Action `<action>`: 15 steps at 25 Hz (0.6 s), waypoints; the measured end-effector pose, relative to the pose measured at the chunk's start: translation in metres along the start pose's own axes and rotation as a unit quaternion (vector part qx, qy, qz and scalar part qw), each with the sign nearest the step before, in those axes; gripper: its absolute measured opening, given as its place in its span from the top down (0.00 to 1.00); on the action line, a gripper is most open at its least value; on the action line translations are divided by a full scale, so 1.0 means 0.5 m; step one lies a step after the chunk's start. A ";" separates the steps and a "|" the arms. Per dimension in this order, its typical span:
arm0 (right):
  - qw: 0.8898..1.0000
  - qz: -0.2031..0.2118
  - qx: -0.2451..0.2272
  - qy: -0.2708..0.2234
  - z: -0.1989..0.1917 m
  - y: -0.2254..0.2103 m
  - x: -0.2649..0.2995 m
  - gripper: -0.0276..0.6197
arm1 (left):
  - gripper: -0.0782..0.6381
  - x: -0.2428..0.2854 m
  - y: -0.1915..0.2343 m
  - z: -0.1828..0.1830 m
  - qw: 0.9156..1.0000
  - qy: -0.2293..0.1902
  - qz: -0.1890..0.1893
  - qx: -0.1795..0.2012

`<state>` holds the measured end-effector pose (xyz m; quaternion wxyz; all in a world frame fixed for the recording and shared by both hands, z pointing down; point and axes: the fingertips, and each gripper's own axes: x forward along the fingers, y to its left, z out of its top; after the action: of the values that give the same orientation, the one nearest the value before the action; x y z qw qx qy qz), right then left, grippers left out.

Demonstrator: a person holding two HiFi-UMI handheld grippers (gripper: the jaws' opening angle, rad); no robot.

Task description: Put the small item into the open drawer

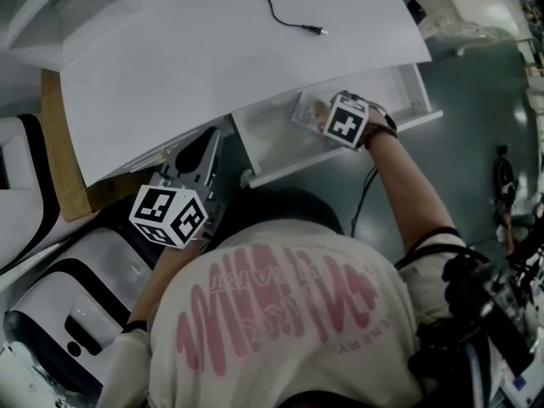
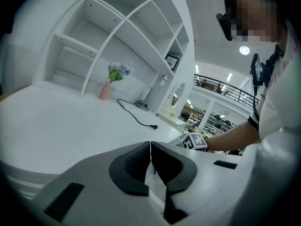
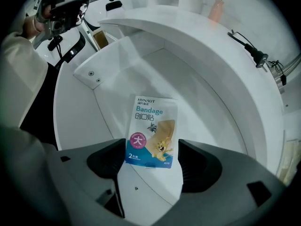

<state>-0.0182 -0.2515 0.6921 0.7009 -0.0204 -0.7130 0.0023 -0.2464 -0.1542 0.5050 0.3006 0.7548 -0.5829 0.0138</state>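
Up at one o'clock in the head view, the open drawer [image 1: 274, 143] juts from under the white desk top [image 1: 221, 58]. Over it hangs the right gripper [image 3: 151, 150], released, its jaws spread wide. Between them lies the bandage packet [image 3: 151, 132], flat and face up on the drawer floor; whether its edges touch the pads I cannot tell. Down at eight o'clock, the left gripper [image 2: 150, 160] sits by the desk edge, clenched on nothing. A black cable [image 1: 279, 14] lies on the desk at twelve o'clock.
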 end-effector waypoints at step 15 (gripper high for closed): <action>0.981 -0.044 0.143 -0.126 0.030 0.017 -0.119 0.42 | 0.85 0.008 -0.070 0.095 0.997 -0.041 -0.044 0.038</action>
<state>-0.0320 -0.2446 0.6323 0.6009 0.1115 -0.7879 0.0760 -0.2296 -0.1752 0.4523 0.2479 0.7904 -0.5601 -0.0082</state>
